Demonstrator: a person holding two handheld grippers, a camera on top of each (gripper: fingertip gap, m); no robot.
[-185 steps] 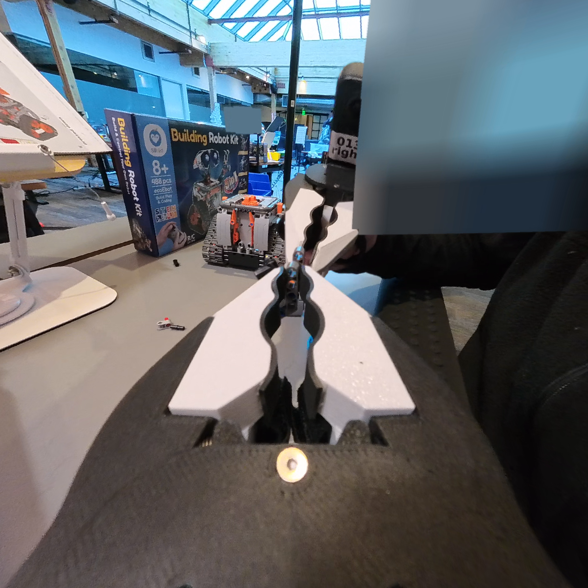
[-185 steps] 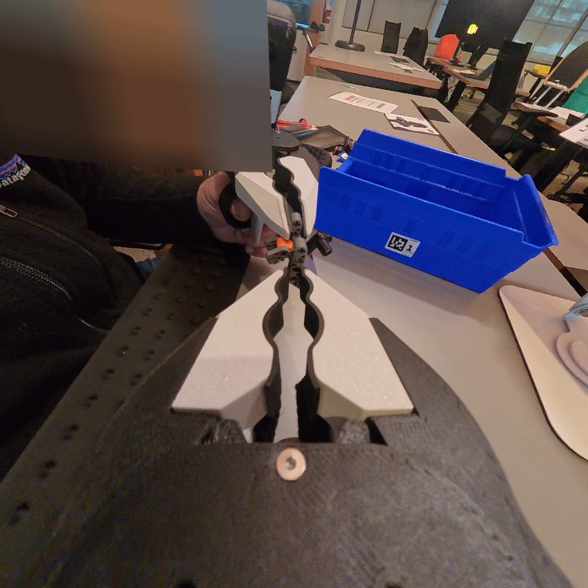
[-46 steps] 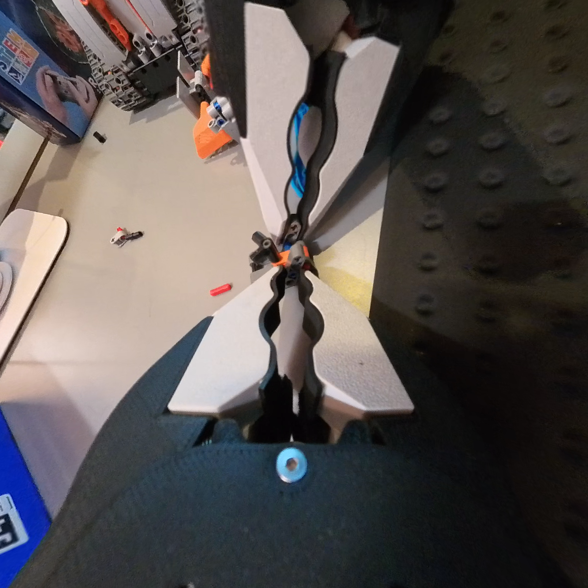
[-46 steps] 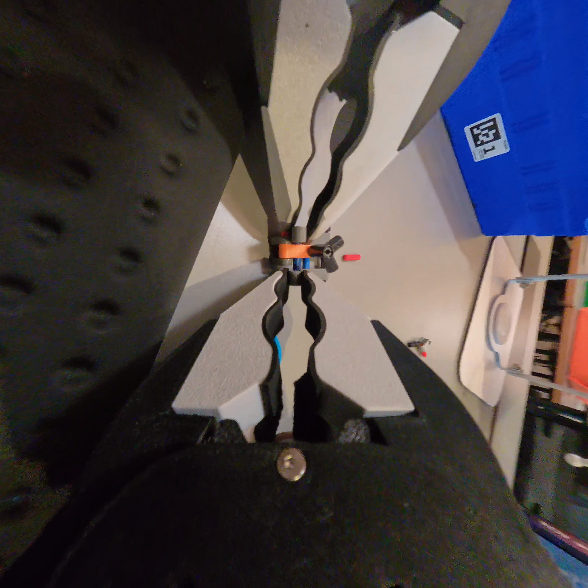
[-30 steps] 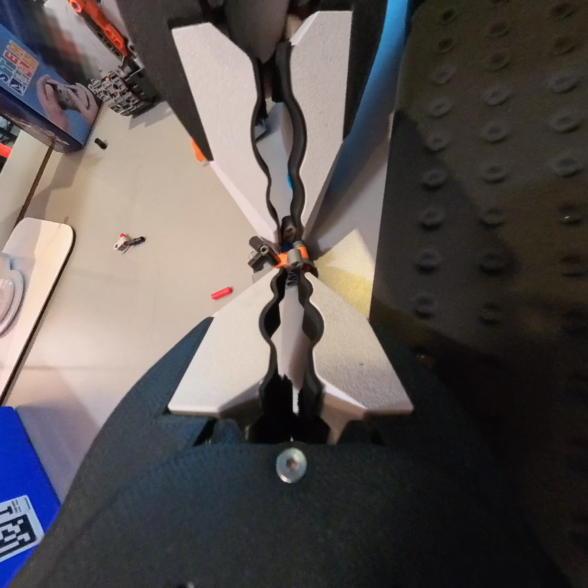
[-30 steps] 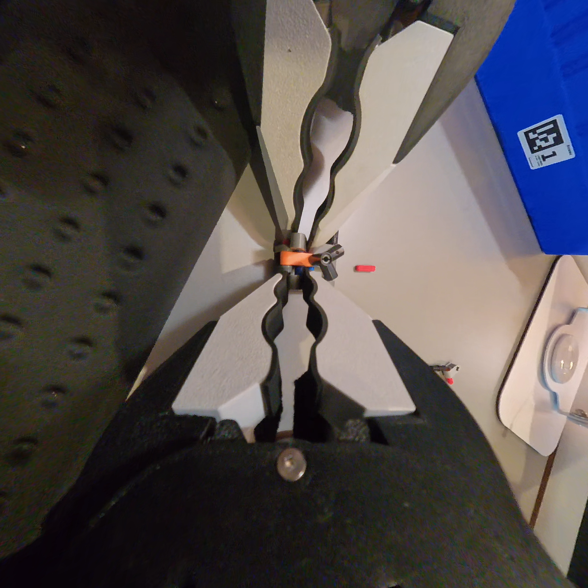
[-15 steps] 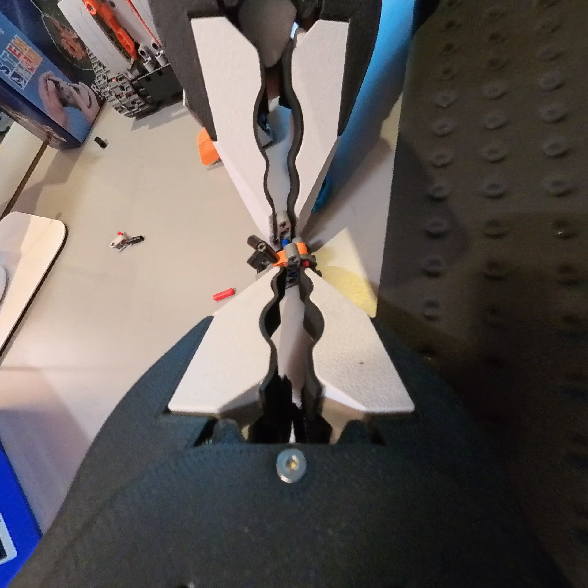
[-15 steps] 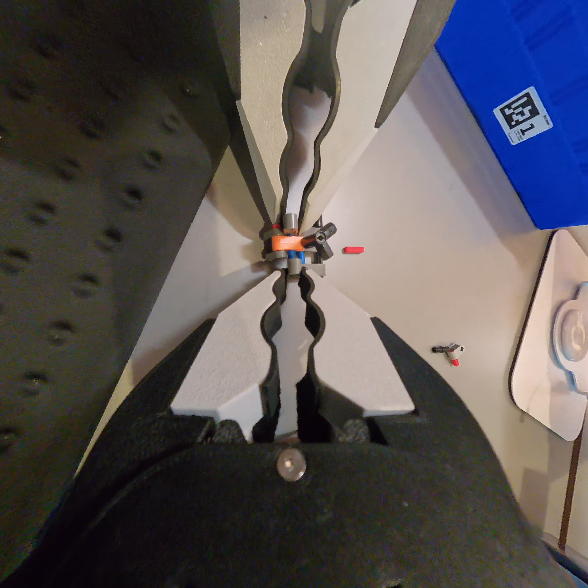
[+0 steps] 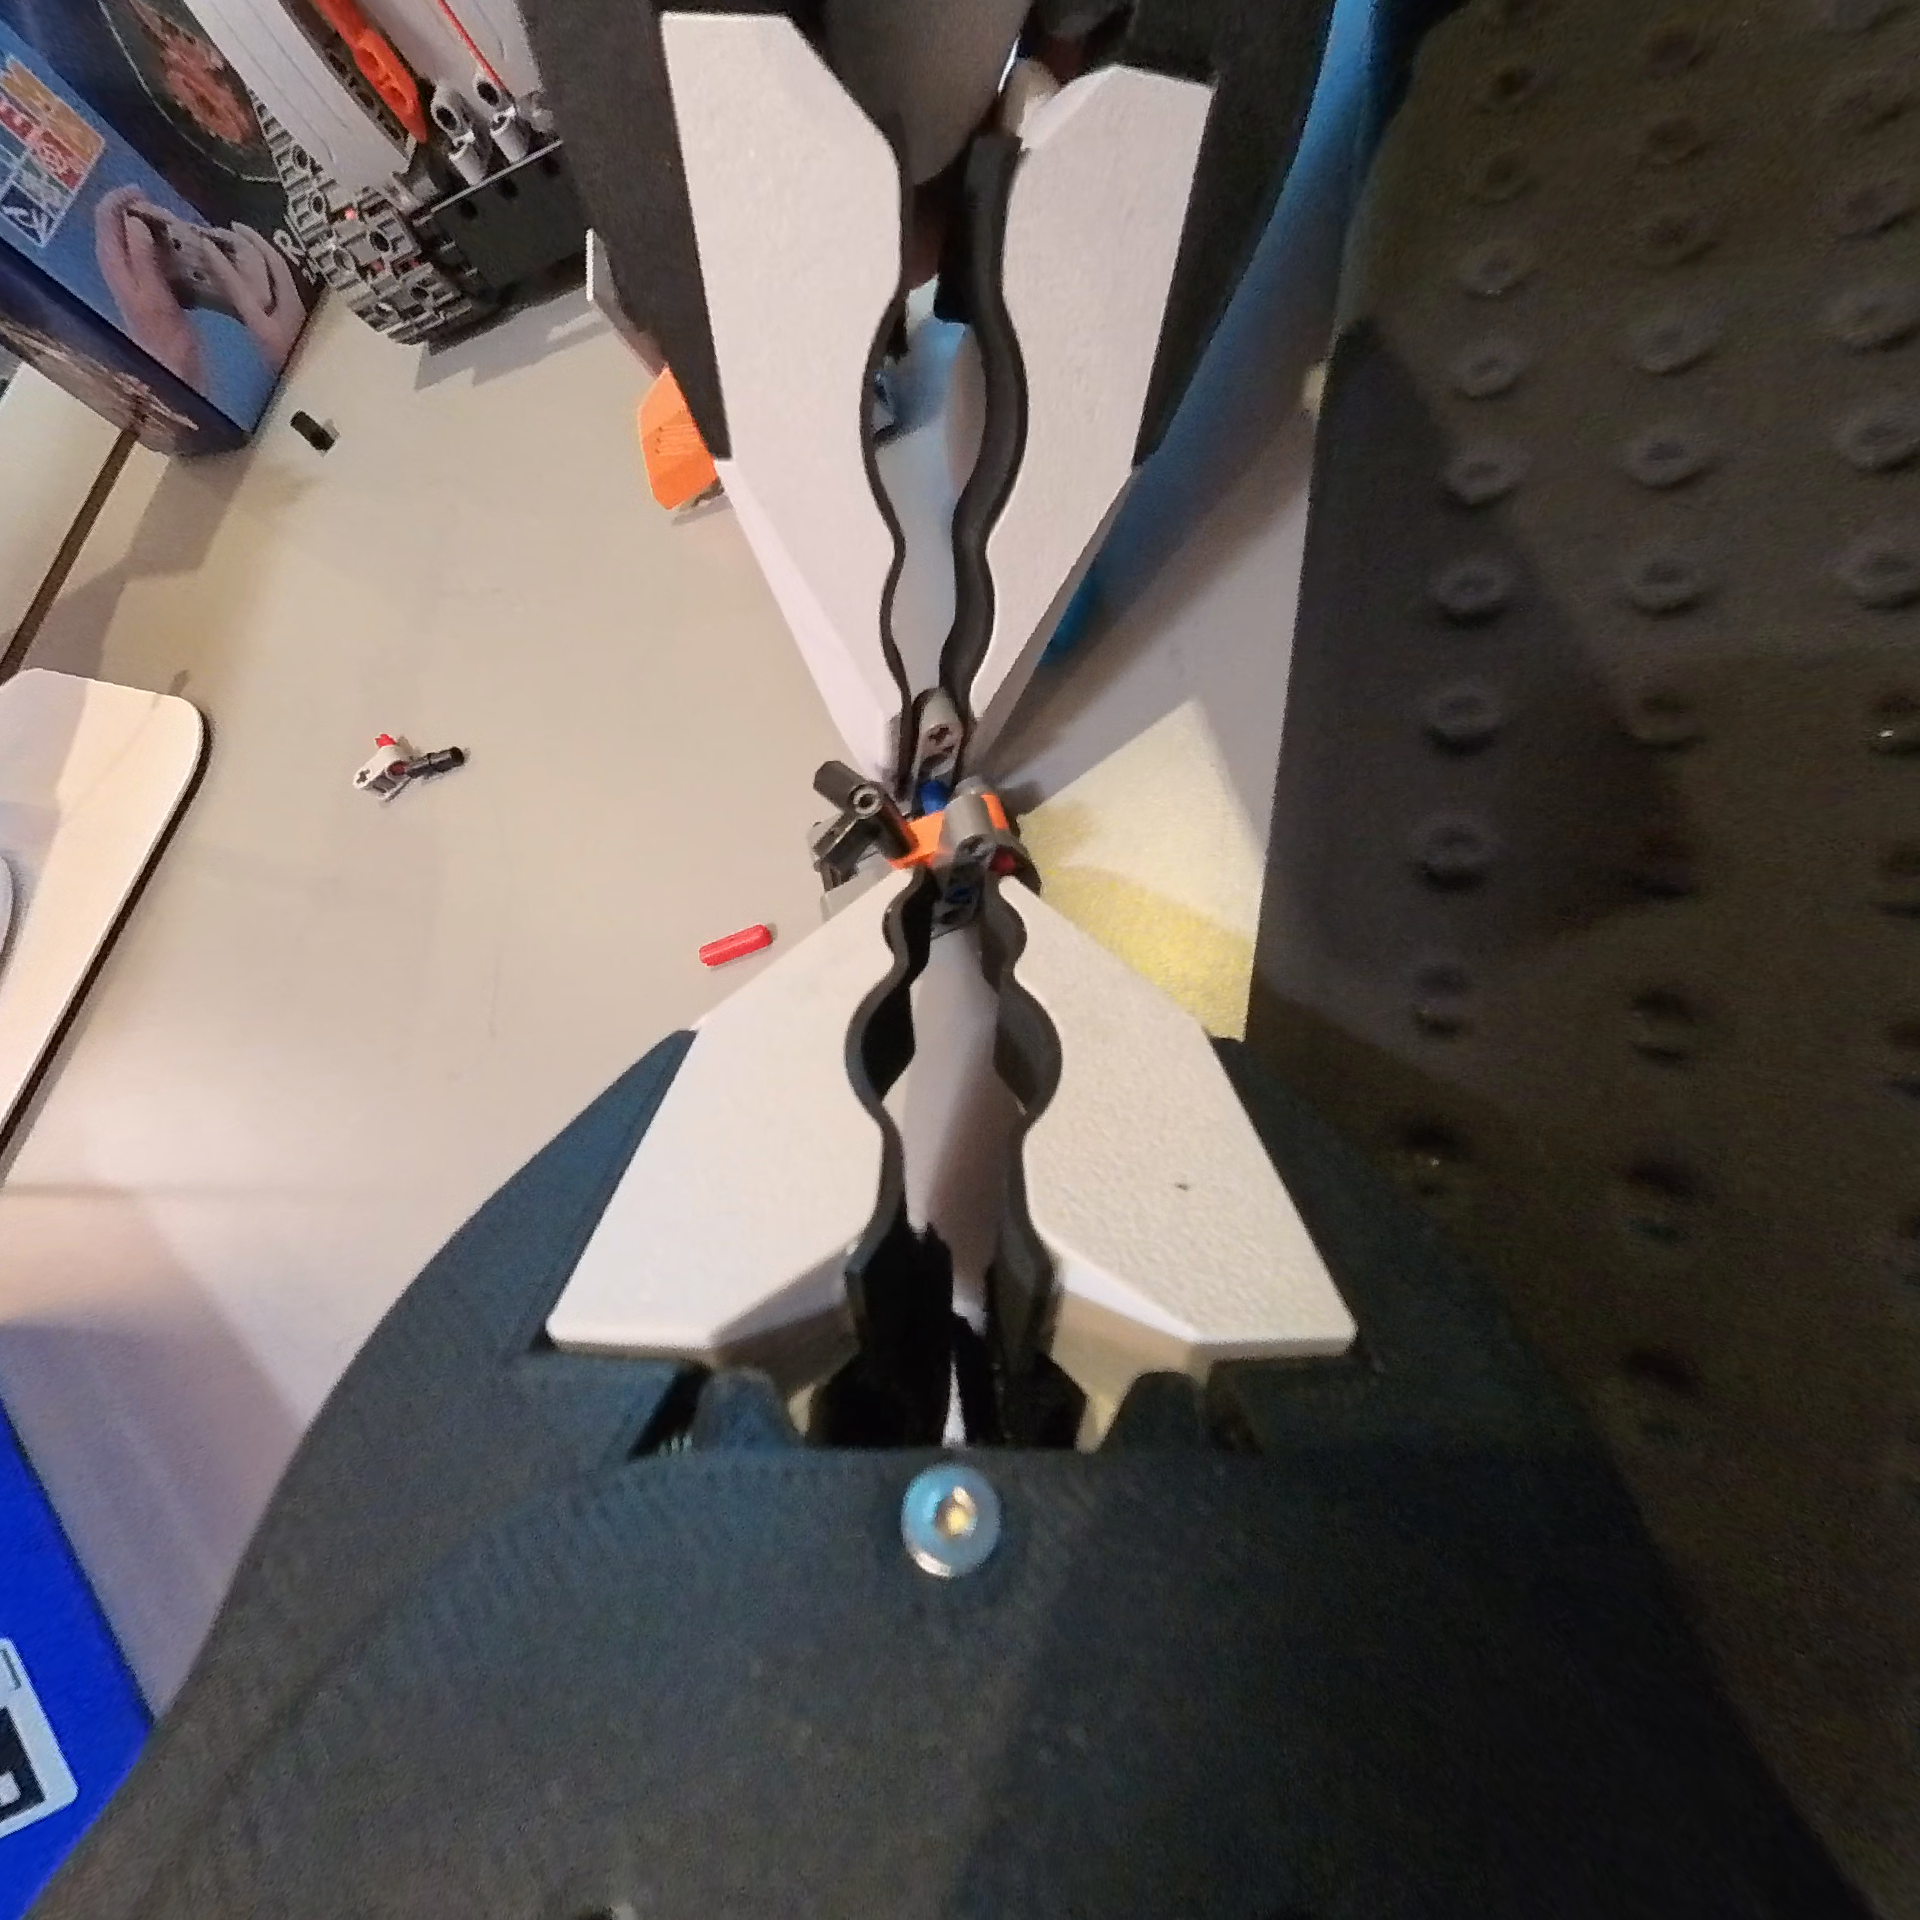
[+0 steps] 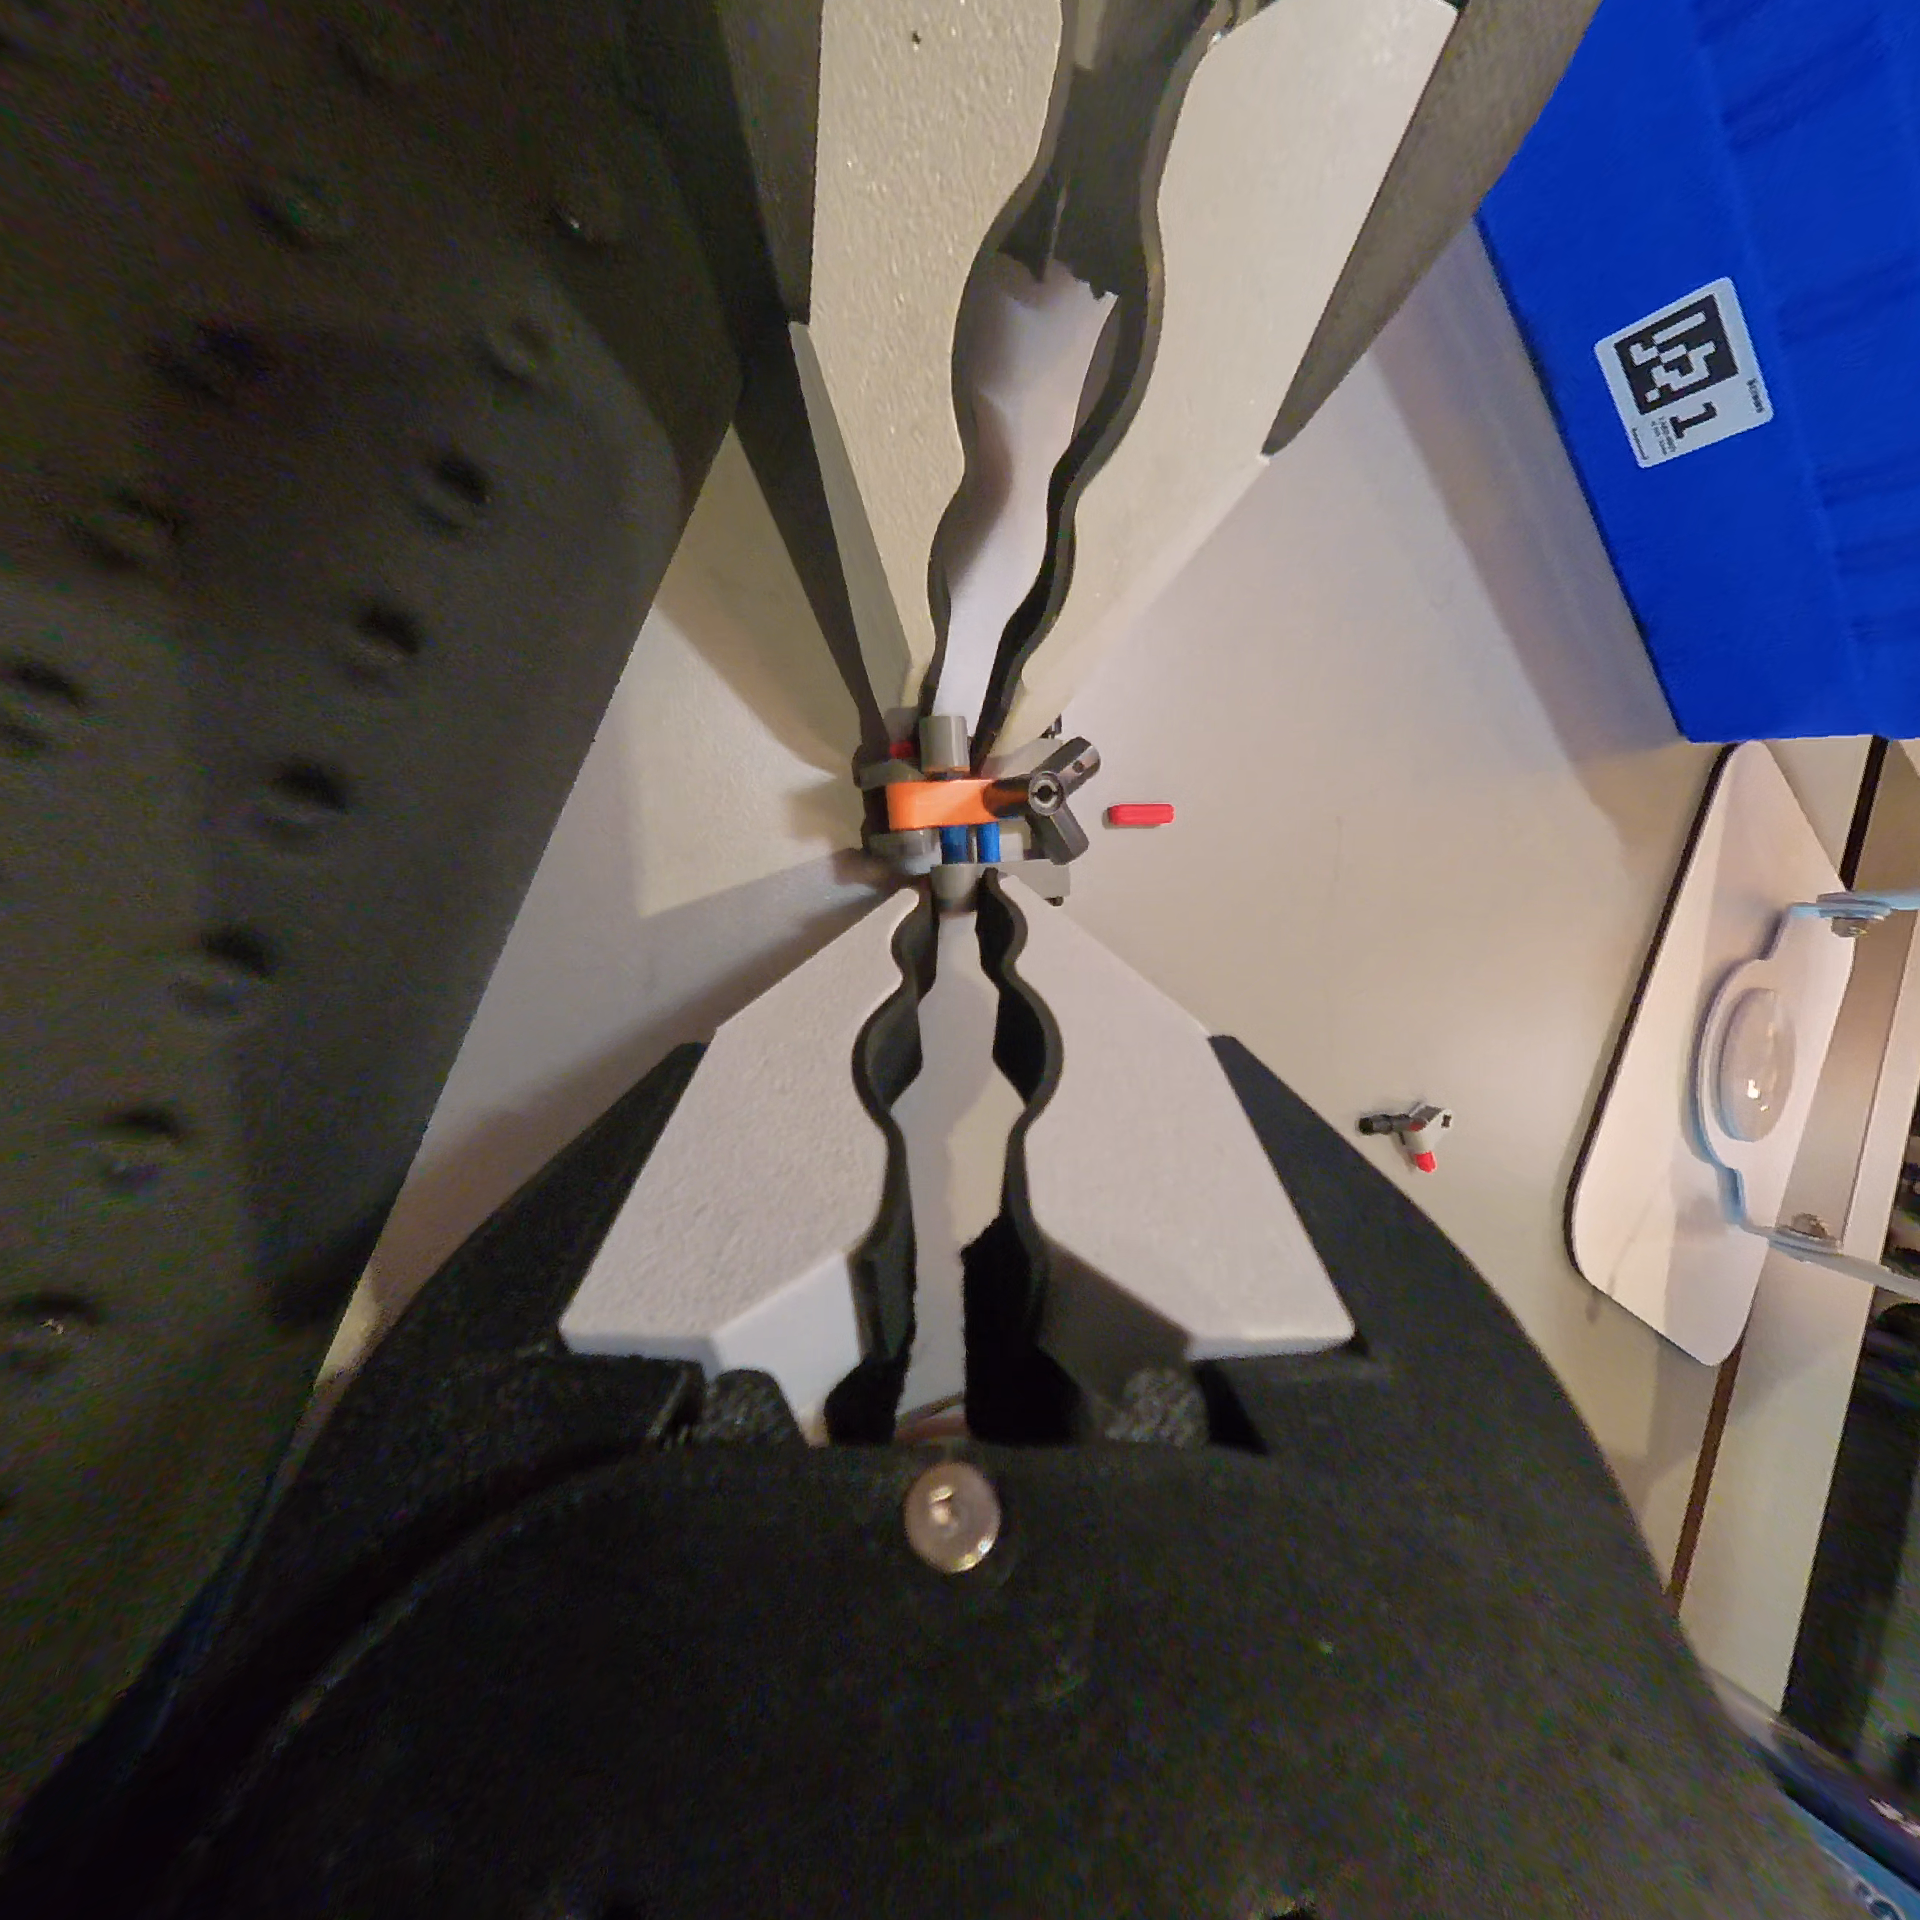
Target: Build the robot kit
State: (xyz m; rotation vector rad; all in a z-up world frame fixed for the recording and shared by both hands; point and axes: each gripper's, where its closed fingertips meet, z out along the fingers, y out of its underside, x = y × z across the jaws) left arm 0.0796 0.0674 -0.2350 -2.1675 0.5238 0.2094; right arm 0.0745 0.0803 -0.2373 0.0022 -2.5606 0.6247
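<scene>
1. The toy brick piece (image 9: 940, 831), a small cluster of grey, orange, blue and black parts, hangs above the grey table (image 9: 436, 1018), pinched from two opposite sides.
2. The left gripper (image 9: 961, 896) has its fingers pressed together on the near end of the piece, on a grey part.
3. The right gripper (image 10: 954, 888) is likewise clamped on the piece; seen from the left wrist view (image 9: 935, 727), it comes in from the far side, tip to tip with the left one.
4. A black connector (image 10: 1049, 800) sticks out sideways from the piece, beside its orange bar (image 10: 935, 802).
5. A small red pin (image 9: 736, 943) lies on the table near the piece, just beyond the connector.
6. A little grey and black part with a red tip (image 9: 400, 767) lies farther from the piece on the same side.
7. A blue bin (image 10: 1725, 343) with a square marker sticker stands well apart from the piece.
8. A tracked toy robot (image 9: 416, 208) and a printed box (image 9: 125, 291) stand at the far side of the table from the piece.
9. A white board (image 10: 1683, 1091) lies beyond the grey and black part.
</scene>
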